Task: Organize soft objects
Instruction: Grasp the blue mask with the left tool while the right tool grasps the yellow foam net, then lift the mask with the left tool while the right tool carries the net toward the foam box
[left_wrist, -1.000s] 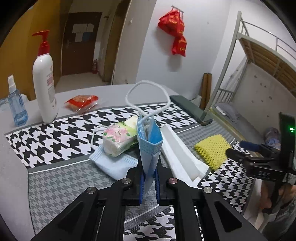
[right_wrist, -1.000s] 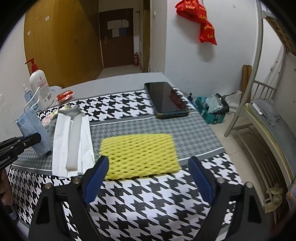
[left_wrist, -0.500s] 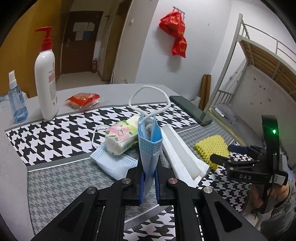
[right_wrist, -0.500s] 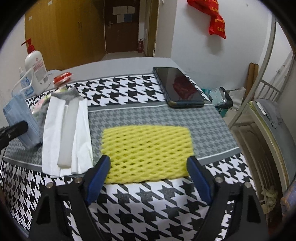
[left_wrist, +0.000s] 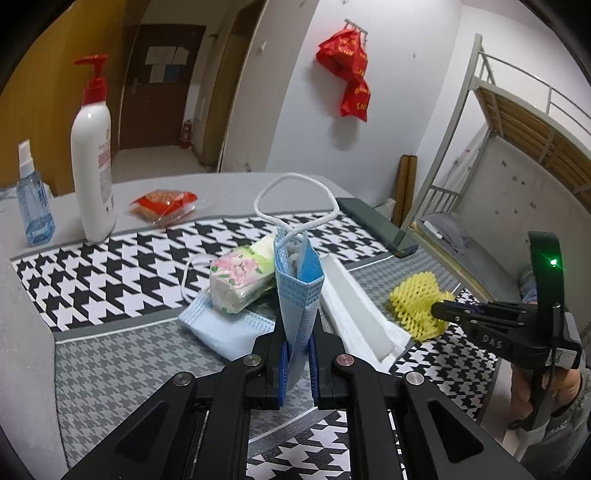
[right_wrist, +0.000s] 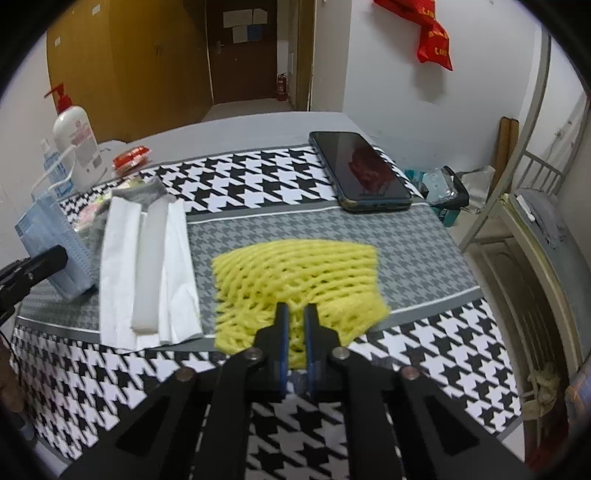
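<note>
Two tongs: we see both clamped on soft things above the houndstooth cloth (right_wrist: 406, 240) that covers the tabletop (left_wrist: 22, 295).
Left tongs (left_wrist: 296, 354): pinched narrow on a folded blue face mask (left_wrist: 297, 295), which stands upright between the blue pads, its white ear loop (left_wrist: 295, 199) arching at 12 o'clock.
Right tongs (right_wrist: 295, 332): drawn narrow on the near edge of the yellow foam net (right_wrist: 295, 273), which bunches at the grip; its far part lies spread on the grey band of the cloth.
Right tongs from the left wrist view: at 3 o'clock, tips buried in the crumpled net.
Second mask (left_wrist: 225, 328): flat on the cloth at 10 o'clock of the held mask, with a floral tissue pack (left_wrist: 240, 277) resting partly on it.
White foam strip (right_wrist: 147, 266): lies on a white tissue sheet (right_wrist: 177, 273), at 9 o'clock of the net, just beside it.
Phone (right_wrist: 360, 177): dark, face up, at 1 o'clock of the net, well apart.
Bottles: we see a white pump bottle (left_wrist: 92, 166) and a small blue spray bottle (left_wrist: 33, 206) upright at 10 o'clock.
Red snack packet (left_wrist: 162, 203): just beside the pump bottle.
</note>
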